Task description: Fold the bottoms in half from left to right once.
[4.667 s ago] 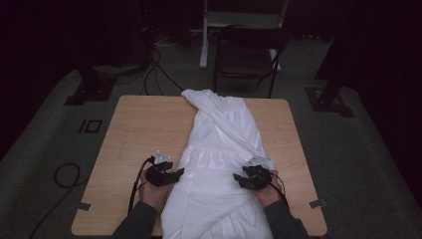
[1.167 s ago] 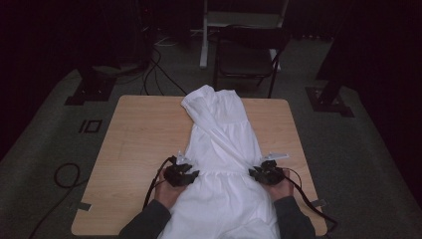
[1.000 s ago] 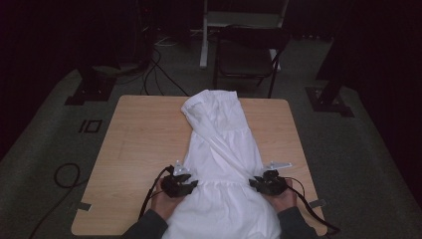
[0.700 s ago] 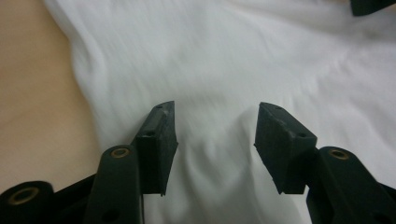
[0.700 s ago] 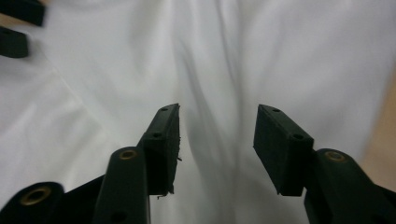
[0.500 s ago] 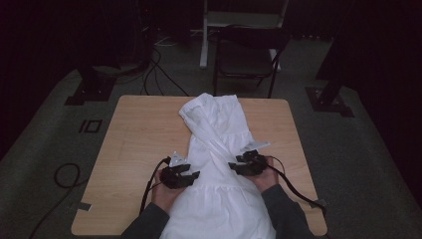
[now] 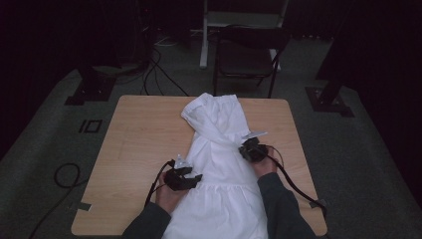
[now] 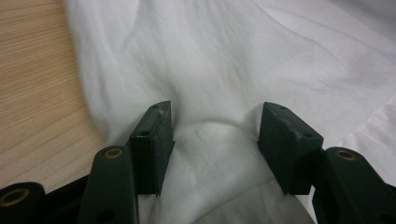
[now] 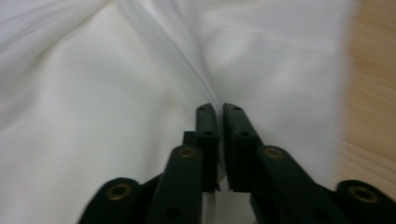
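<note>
The right hand-held gripper [image 9: 218, 109] had just pinched a fold of the white dress [image 7: 226, 164]; the left hand-held gripper [image 8: 215, 126], jaws lately widened around a ridge of cloth, needed to bite before both could lift evenly off the worktop [image 7: 144, 129].

One white garment [image 7: 219, 149] lies on one wooden bench [image 7: 134, 144]. Two grippers work at it: the left gripper [image 7: 191, 178] near, the right gripper [image 7: 244, 147] farther right. One dark chair [image 7: 246, 57] stands beyond the far edge.

white garment [image 7: 219, 149] on wooden table [image 7: 134, 144]
</note>
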Action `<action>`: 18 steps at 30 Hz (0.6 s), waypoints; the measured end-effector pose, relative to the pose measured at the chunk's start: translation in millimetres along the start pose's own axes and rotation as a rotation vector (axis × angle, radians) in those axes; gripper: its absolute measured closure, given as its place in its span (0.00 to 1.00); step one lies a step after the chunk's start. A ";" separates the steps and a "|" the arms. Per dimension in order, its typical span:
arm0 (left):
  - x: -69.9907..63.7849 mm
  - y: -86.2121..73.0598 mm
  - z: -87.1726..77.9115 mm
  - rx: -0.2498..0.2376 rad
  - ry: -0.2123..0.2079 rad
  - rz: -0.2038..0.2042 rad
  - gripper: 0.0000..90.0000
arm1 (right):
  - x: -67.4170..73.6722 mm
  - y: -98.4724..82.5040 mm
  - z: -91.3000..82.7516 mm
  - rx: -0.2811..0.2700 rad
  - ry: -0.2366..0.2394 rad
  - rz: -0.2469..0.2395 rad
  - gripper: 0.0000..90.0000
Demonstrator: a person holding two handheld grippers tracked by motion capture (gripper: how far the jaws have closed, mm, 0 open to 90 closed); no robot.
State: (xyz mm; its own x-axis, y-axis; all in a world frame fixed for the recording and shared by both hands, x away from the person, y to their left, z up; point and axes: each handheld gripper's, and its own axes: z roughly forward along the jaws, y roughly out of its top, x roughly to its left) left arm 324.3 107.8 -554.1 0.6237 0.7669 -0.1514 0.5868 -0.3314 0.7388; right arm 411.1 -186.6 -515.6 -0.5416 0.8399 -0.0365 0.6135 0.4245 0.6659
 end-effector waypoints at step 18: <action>3.0 42.3 -9.4 -0.049 0.017 0.073 0.48 | -45.7 -35.2 -18.6 -0.066 -0.001 0.122 0.64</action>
State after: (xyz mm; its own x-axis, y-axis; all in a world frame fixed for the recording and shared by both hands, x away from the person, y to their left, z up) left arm 346.1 101.3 -517.2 0.6548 0.7509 -0.0856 0.5139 -0.3593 0.7790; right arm 403.6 -246.2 -523.6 -0.4650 0.8841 0.0470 0.6355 0.2963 0.7130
